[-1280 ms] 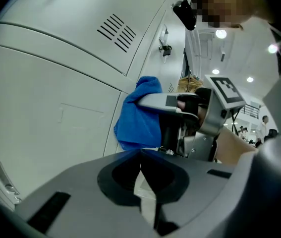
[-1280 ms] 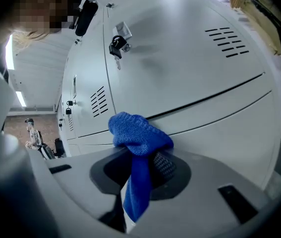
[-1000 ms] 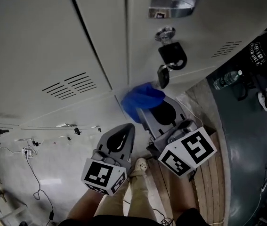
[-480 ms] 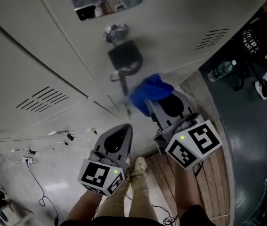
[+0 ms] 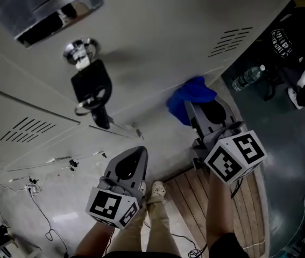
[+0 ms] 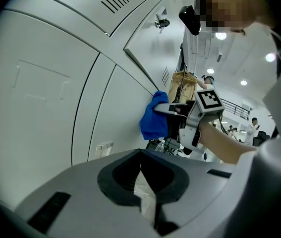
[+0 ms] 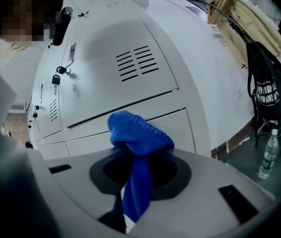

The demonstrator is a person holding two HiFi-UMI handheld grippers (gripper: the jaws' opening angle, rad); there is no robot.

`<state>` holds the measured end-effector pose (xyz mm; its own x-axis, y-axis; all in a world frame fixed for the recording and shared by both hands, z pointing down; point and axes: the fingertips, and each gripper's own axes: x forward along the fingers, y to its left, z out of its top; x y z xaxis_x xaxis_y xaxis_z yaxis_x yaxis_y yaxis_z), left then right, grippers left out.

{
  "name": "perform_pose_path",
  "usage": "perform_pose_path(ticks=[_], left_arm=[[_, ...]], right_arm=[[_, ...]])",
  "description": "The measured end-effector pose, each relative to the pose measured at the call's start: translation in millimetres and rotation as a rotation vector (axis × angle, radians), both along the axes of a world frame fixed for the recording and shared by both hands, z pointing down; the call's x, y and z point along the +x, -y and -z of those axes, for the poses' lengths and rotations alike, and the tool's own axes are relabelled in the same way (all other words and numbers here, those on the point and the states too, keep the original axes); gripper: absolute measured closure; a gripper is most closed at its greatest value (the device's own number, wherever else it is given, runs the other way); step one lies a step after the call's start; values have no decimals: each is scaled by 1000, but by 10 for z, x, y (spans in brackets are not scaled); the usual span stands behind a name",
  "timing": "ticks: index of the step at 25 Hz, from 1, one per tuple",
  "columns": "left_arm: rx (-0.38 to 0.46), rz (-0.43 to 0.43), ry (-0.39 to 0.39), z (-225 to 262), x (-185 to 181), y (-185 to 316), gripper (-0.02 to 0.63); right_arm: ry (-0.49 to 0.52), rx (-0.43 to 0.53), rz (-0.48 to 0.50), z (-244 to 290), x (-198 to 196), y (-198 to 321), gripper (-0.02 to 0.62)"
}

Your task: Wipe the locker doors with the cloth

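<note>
A blue cloth [image 5: 191,95], bunched and clamped between the right gripper's [image 5: 198,110] jaws, meets a grey locker door [image 5: 157,42] near its lower edge, while the left gripper [image 5: 135,153] (jaws together, empty) hangs nearby.

**Head view:** dim, underexposed overall. Locker doors [image 5: 163,31] read flat grey. Small specular glare on chrome lock knob [image 5: 79,51], with a soft shadow on the door just right of it. Corners darken. Floor [image 5: 286,144] at right is near black, low detail.

**Left gripper view:** bright. Light src = ceiling lamps [image 6: 221,35] at upper right, blown out to white spots. Strong fisheye: door seams bow, black vignette at corners. Nearest foreground is soft, out of focus.

**Right gripper view:** even light, med. brightness, no hard shadows. Fisheye bend on door lines; left edge and corners dark. Cloth [image 7: 138,133] is sharp, saturated blue. Bottom foreground is blurred.
</note>
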<state>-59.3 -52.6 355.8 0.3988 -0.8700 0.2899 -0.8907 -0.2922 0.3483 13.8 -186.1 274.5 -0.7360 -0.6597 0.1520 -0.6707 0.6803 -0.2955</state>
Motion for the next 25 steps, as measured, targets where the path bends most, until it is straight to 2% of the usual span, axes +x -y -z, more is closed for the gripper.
perform_pose_path(ticks=[8,16,19,23,25], left_arm=[[-11,0,8,-49,75,35,597],[-22,11,7,-99,94,-3,597],[-24,17,4,-113,108,-13,597],[-16,26,3,-104,123,-26,597],[-15,36,1,-99,102,-74,597]], right_arm=[[-49,34,-45,28,292,230,514],[-70,29,-143,43,619,471,514],[-50,17,-185,33,679,507,514],[-83,58,-259,25,690,453,515],[-40,45,-259,26,661,349,515]])
